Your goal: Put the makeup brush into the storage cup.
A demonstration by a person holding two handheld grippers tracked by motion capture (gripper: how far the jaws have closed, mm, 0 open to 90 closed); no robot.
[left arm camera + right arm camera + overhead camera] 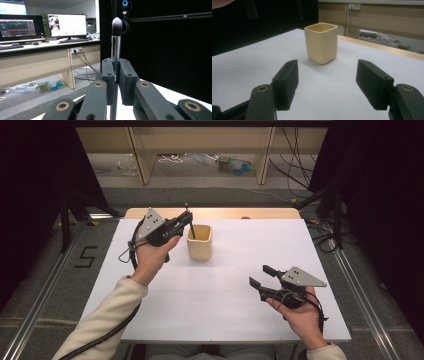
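Note:
A makeup brush (189,221) with a silver ferrule and dark bristles (116,25) stands upright, bristles up, in my left gripper (188,220), which is shut on its handle (115,71). The handle's lower end hangs at the left rim of a cream square cup (200,245), apparently just above the opening. The cup (321,43) stands upright on the white table top (225,295), in its far middle. My right gripper (259,275) rests near the front right, open, with nothing between its jaws (327,85), and it faces the cup from some distance.
A wooden edge (215,213) runs behind the white top. Beyond it are shelf legs, cables and small items on the floor (235,165). Black curtains flank both sides. Desks with monitors (66,25) stand far off in the left gripper view.

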